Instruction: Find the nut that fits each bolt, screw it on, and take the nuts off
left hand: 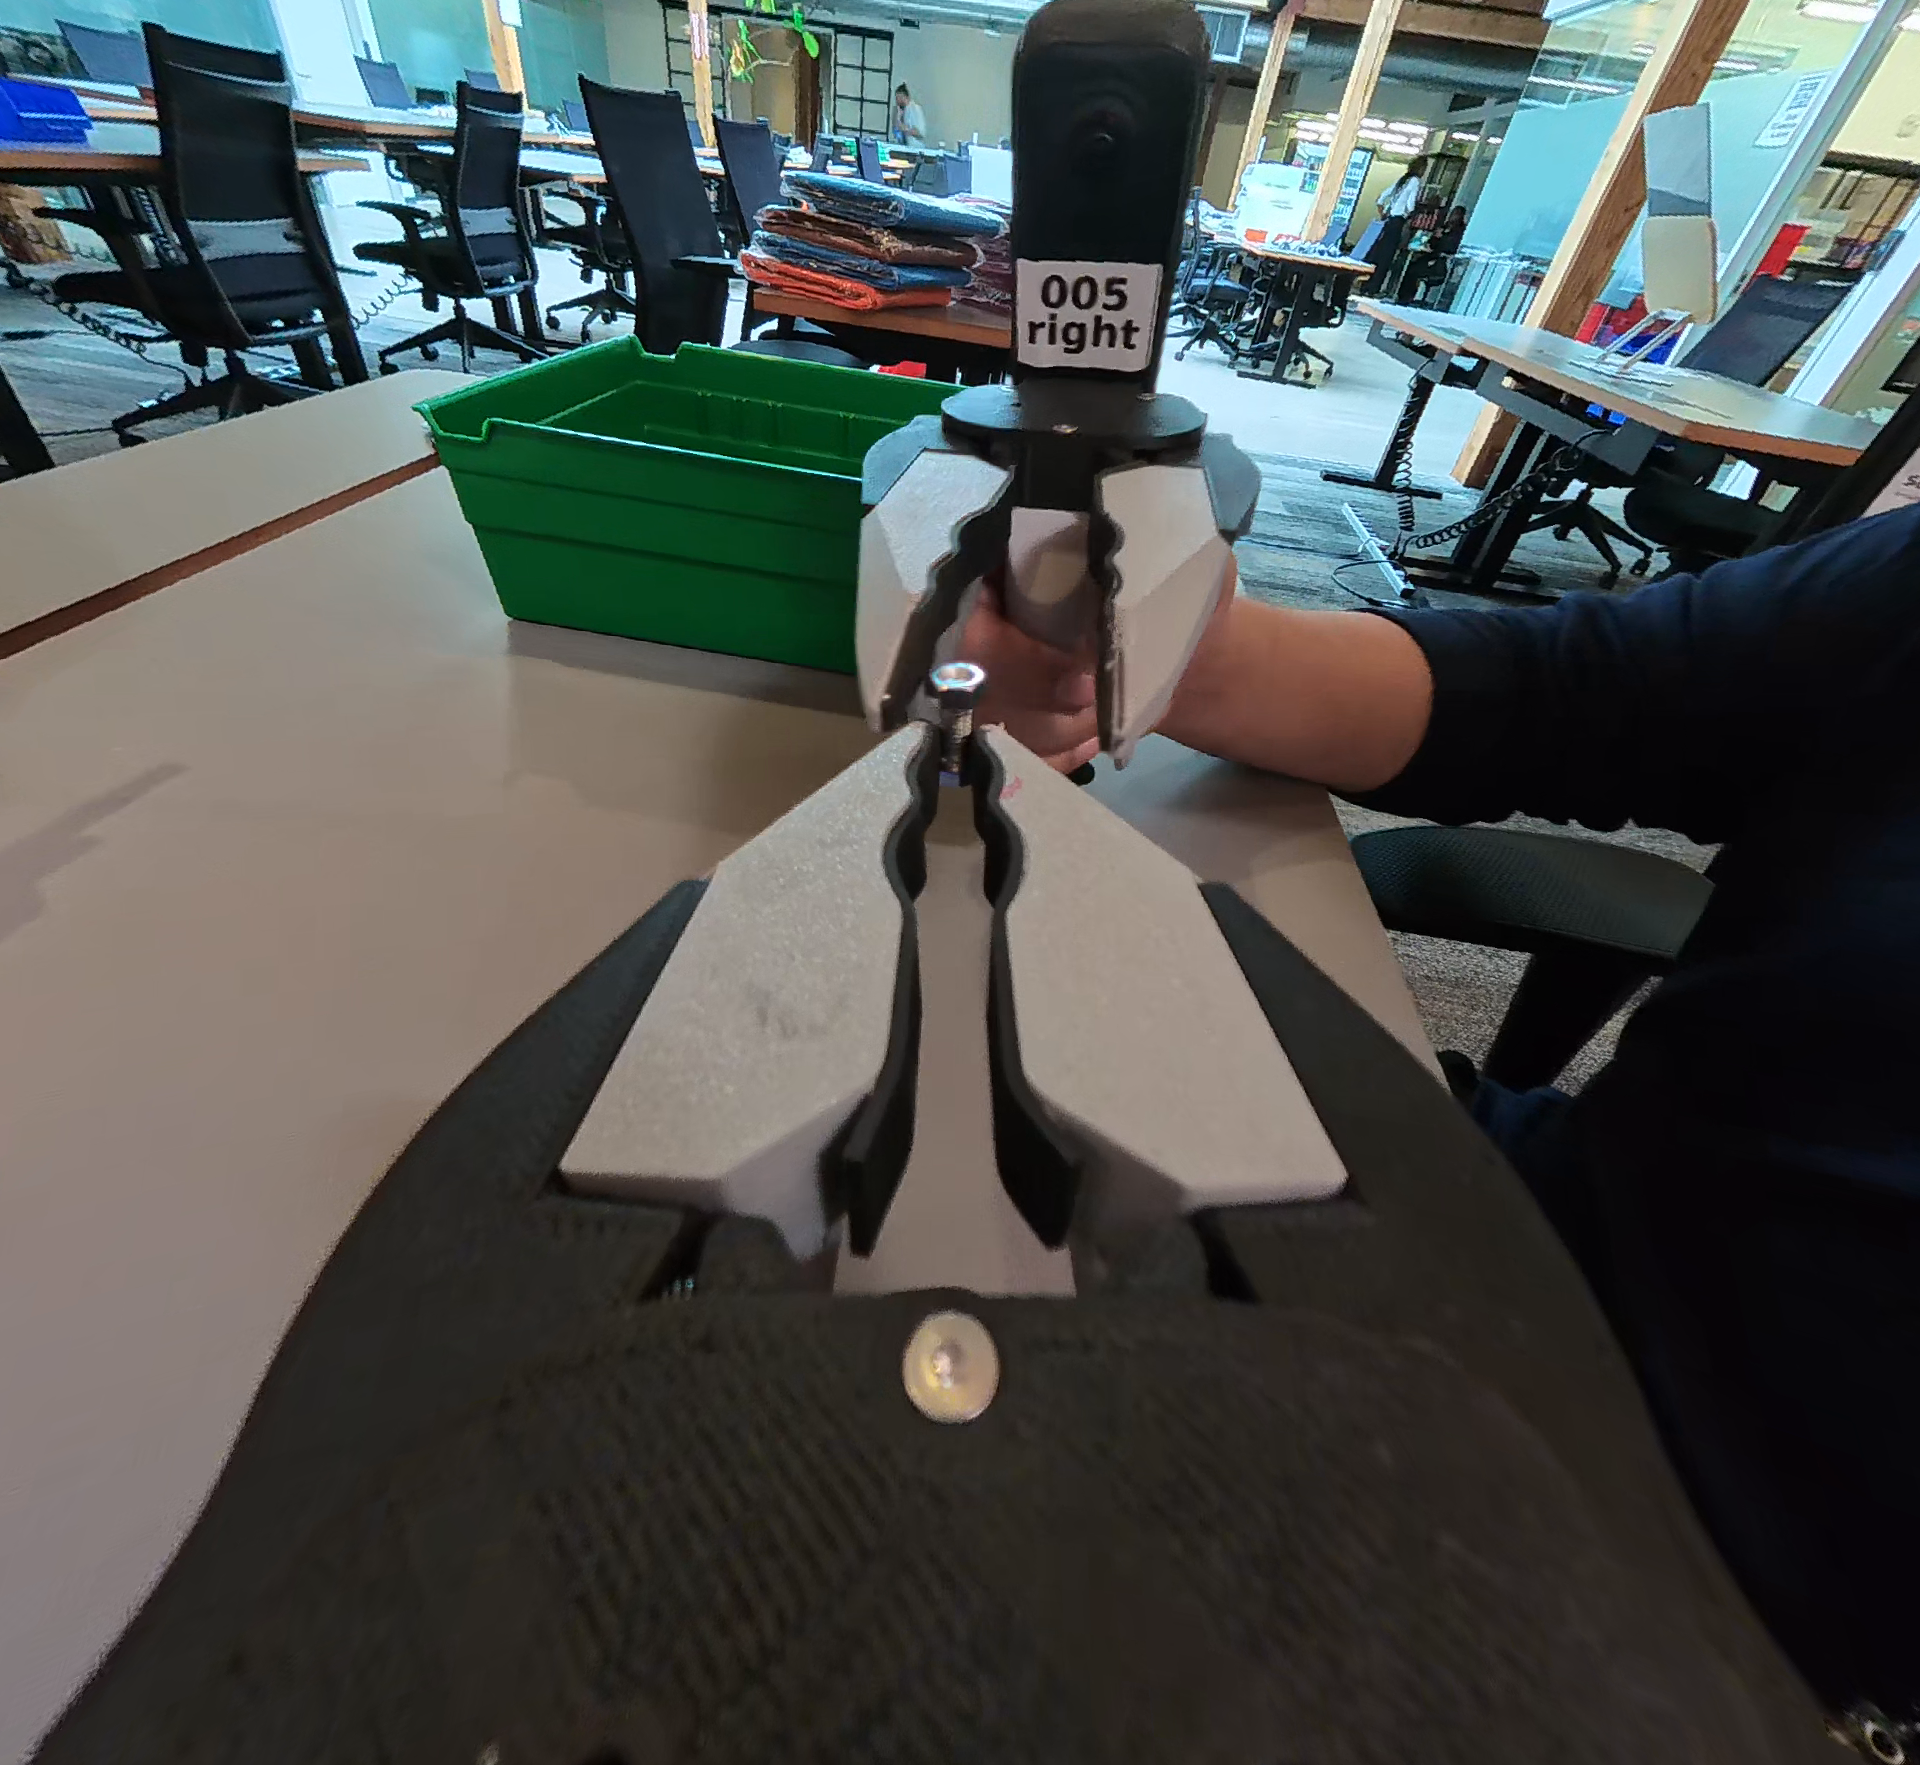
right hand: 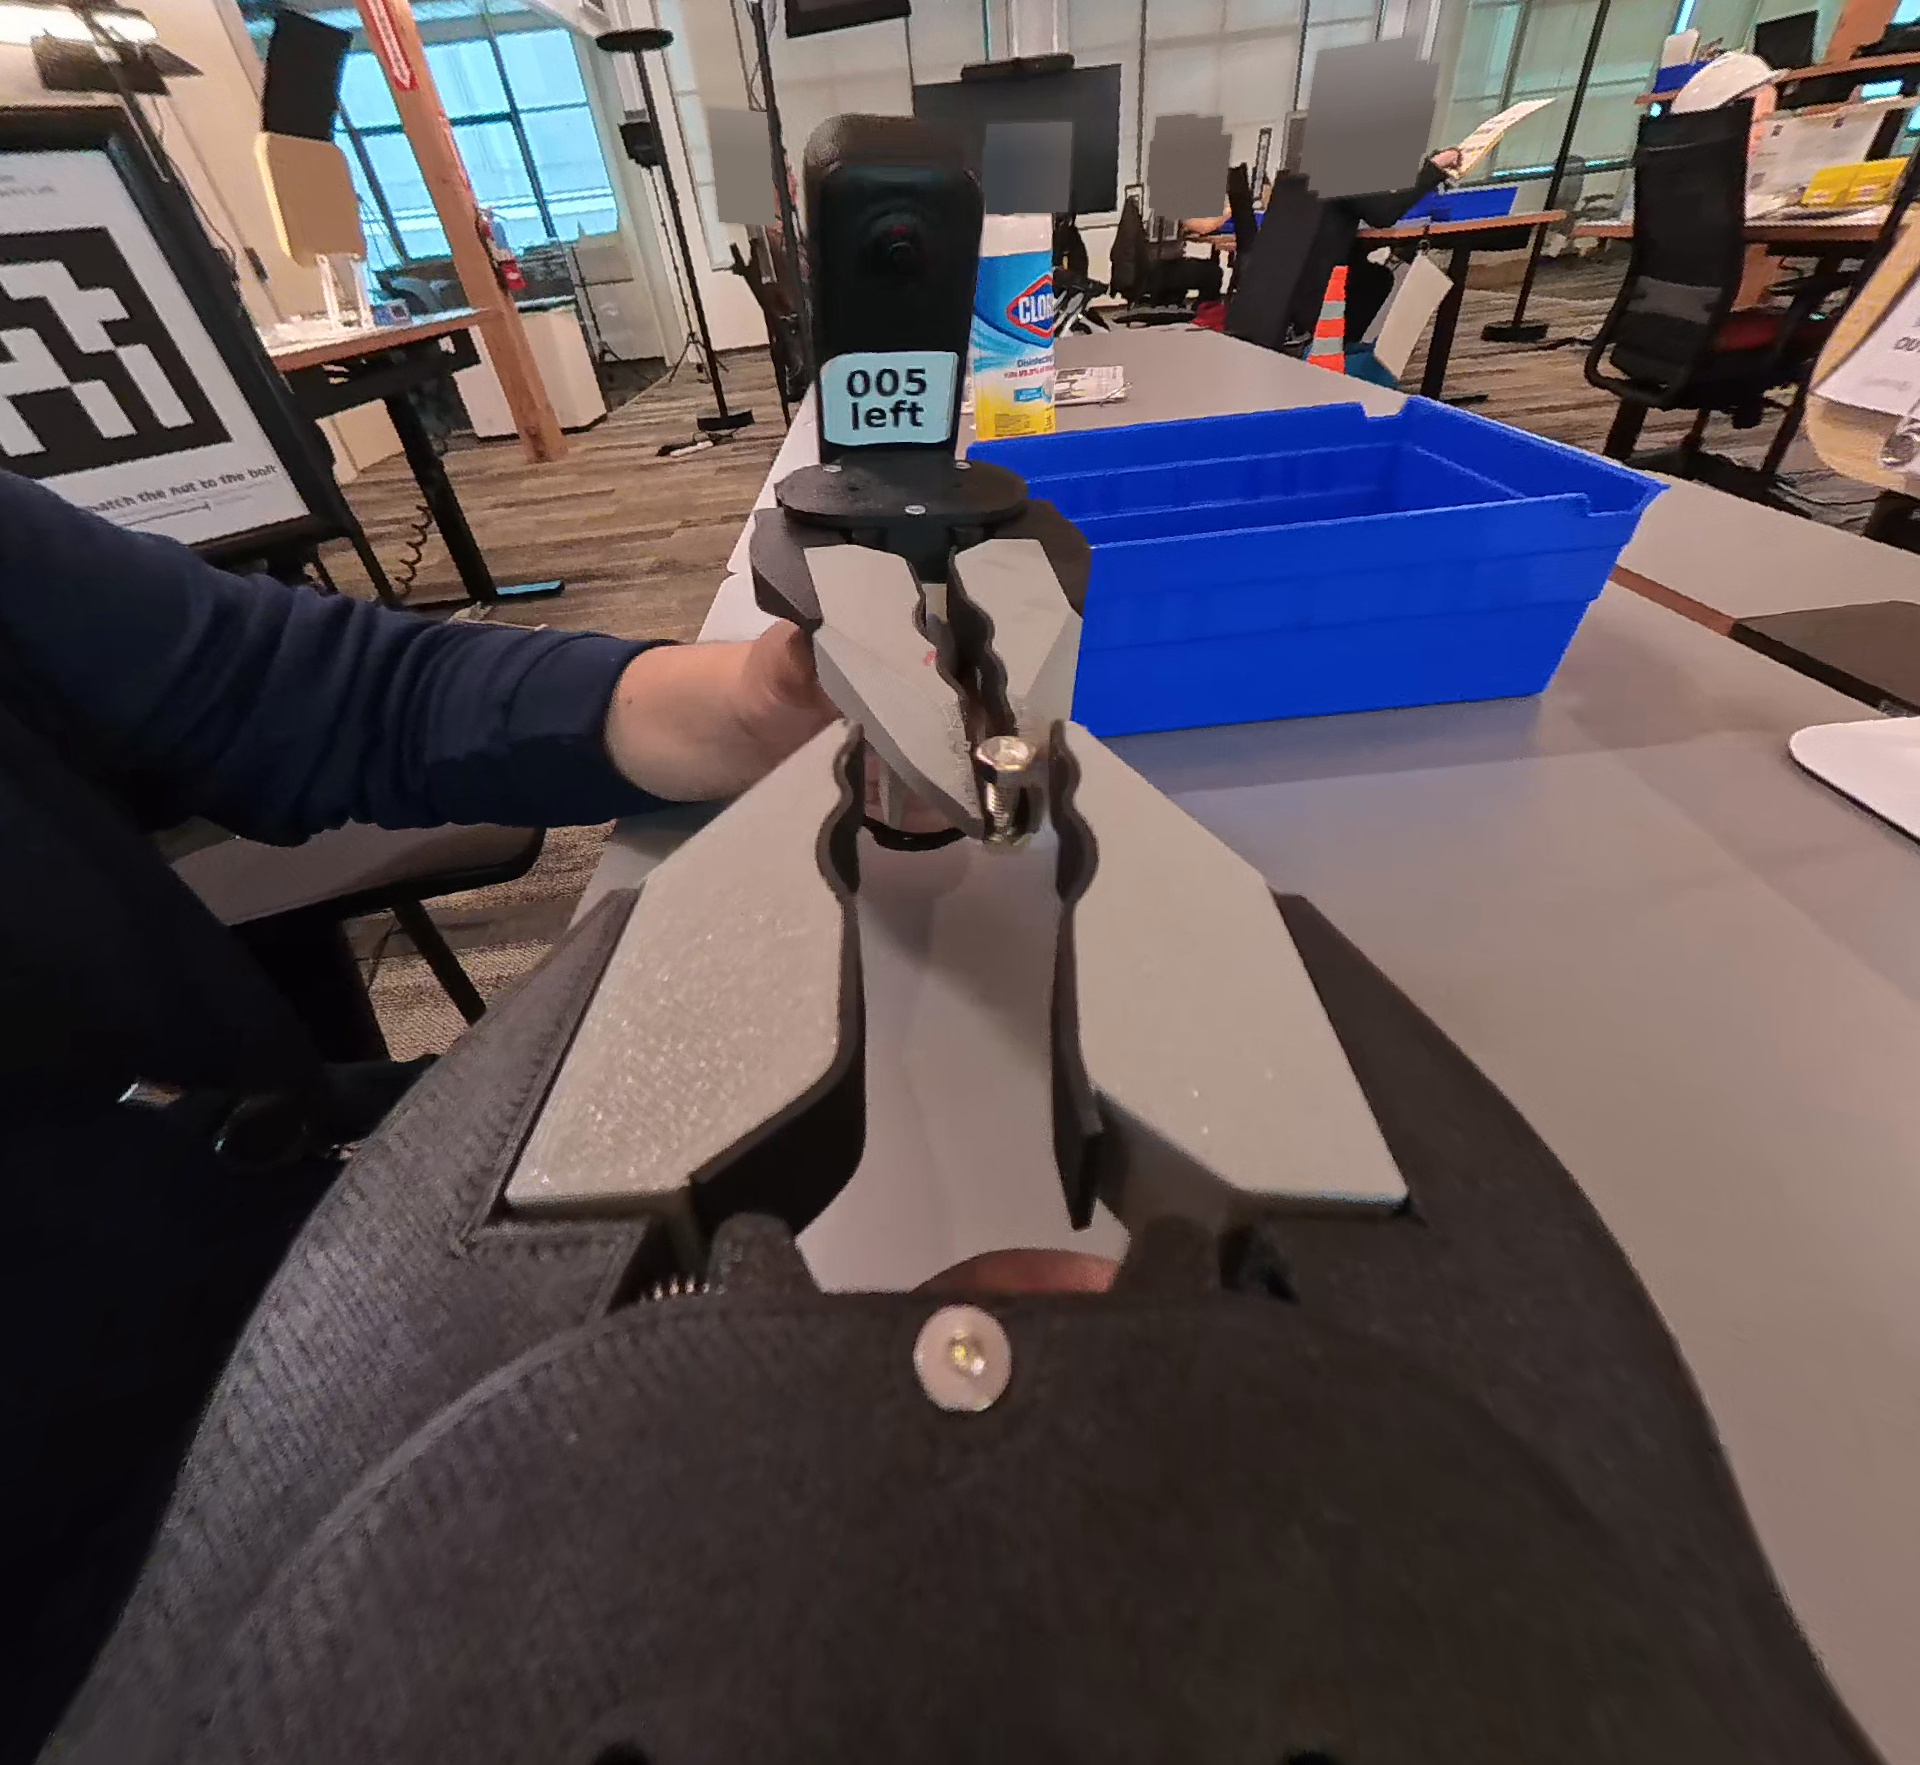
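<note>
My left gripper clamped the bolt upright above the grey table; right gripper fingers apart around it. Green bin at far edge, open office behind.

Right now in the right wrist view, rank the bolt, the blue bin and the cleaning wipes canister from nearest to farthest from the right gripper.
1. Bolt: between the right gripper's open fingers, held by the left gripper.
2. Blue bin: on the table, ahead and to the right.
3. Cleaning wipes canister: behind the bin's left end, farthest.
</note>
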A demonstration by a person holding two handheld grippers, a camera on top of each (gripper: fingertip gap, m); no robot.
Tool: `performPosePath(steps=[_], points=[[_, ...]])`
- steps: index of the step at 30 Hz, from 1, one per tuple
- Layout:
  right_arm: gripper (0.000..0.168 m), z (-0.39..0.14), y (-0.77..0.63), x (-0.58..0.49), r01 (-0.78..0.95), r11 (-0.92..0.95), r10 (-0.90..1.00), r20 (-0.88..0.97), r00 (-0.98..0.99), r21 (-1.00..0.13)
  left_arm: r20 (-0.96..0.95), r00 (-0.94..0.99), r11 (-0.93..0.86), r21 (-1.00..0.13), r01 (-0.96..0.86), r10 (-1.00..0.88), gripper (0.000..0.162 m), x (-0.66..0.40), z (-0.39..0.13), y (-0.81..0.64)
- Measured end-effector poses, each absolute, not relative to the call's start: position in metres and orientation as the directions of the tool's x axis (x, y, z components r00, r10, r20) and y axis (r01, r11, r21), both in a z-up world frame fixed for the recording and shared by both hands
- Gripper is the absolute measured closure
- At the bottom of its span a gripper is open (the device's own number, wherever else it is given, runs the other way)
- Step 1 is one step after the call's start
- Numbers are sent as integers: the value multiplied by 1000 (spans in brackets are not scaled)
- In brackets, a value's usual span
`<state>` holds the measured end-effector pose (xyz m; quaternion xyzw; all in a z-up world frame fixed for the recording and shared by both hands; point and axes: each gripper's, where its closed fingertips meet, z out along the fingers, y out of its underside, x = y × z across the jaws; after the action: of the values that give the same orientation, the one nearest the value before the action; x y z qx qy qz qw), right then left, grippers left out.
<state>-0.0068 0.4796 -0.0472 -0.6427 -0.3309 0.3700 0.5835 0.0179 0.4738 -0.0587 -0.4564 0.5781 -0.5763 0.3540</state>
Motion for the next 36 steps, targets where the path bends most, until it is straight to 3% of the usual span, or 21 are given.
performPosePath(steps=[9,13,23,27,36], points=[[148,-40,480,6,-49,-106,855,-117,506,-993,125,-333,-88,-988,-123,-935,159,18,-59,475],[138,-49,480,-8,-19,-114,863,-108,494,-993,114,-325,-73,-988,-136,-939,159,19,-63,474],[146,-41,479,4,-54,-115,859,-127,496,-992,109,-312,-76,-990,-117,-944,159,18,-59,478],[138,-49,481,-6,-18,-118,860,-111,498,-993,97,-308,-60,-990,-128,-946,159,18,-62,477],[147,-41,479,5,-47,-108,859,-117,498,-993,101,-307,-68,-991,-117,-946,159,17,-59,478]])
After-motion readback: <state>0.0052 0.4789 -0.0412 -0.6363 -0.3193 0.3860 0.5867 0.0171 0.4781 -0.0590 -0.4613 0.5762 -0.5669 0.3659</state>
